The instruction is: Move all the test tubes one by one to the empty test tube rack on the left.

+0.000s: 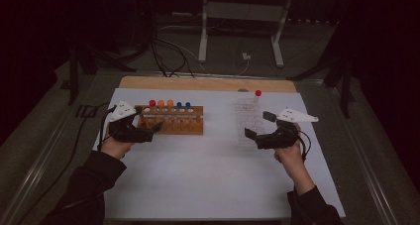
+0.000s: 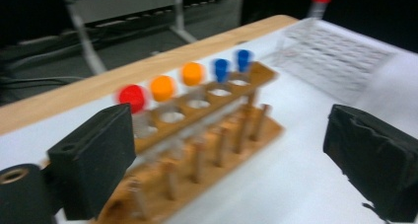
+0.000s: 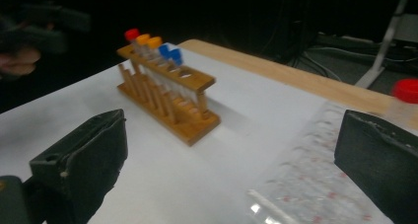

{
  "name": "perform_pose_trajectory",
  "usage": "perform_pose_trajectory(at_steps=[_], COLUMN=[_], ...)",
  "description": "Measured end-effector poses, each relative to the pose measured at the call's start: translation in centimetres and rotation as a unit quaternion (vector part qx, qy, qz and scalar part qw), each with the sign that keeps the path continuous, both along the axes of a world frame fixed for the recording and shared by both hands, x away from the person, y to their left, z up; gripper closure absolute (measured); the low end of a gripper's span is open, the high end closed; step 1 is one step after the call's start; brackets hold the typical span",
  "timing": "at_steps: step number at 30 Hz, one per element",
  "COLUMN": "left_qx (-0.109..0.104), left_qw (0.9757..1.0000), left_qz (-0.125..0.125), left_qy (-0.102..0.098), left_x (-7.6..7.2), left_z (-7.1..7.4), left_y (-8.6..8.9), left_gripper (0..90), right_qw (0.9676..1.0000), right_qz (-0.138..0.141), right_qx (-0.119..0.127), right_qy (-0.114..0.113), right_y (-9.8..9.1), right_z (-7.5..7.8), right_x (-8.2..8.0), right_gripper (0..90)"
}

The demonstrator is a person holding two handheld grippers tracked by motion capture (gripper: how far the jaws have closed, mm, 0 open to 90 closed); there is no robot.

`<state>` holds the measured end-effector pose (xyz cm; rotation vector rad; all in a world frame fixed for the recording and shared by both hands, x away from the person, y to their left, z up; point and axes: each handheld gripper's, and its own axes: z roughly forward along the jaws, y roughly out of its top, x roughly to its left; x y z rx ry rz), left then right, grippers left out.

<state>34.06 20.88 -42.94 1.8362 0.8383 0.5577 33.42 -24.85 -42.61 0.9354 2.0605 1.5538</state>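
Left of centre on the white mat, five capped tubes (image 1: 170,105) stand in the wooden rack (image 1: 171,120).
One red-capped tube (image 1: 257,94) already sits in the clear rack (image 1: 249,118) at right — five seem left to move; left gripper (image 1: 157,127) and right gripper (image 1: 257,125) both gape empty, nothing held.

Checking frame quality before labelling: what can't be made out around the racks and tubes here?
- Wooden rack, left gripper view: motion blur; tube contents unreadable.
- Clear rack, right gripper view: cut off by the bottom edge, partly behind a jaw.
- Red-capped tube, high view: body too faint and small.
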Motion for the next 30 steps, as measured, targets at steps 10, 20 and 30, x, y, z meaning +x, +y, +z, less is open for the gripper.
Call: perform_pose_trajectory(at_steps=[10,20,30], left_qx=[0.008,0.012,0.022], left_qw=[0.9982,0.9960,0.9951], left_qz=[-0.058,-0.088,-0.096], left_qy=[0.006,0.011,0.011], left_x=[-2.9,-4.7,-5.2], left_z=[-1.5,-3.1,-3.8], left_y=[-1.8,-2.7,-3.1], left_gripper=[2.3,1.5,1.5], right_qw=[0.9993,0.9975,0.9939], right_qz=[-0.034,-0.066,-0.108], right_qx=[-0.013,-0.023,-0.017], right_qy=[-0.002,-0.008,0.016], right_y=[-2.5,-3.4,-3.6], right_z=[0.2,-0.1,-1.4], right_x=[2.7,6.2,9.3], right_gripper=[0.0,0.0,0.0])
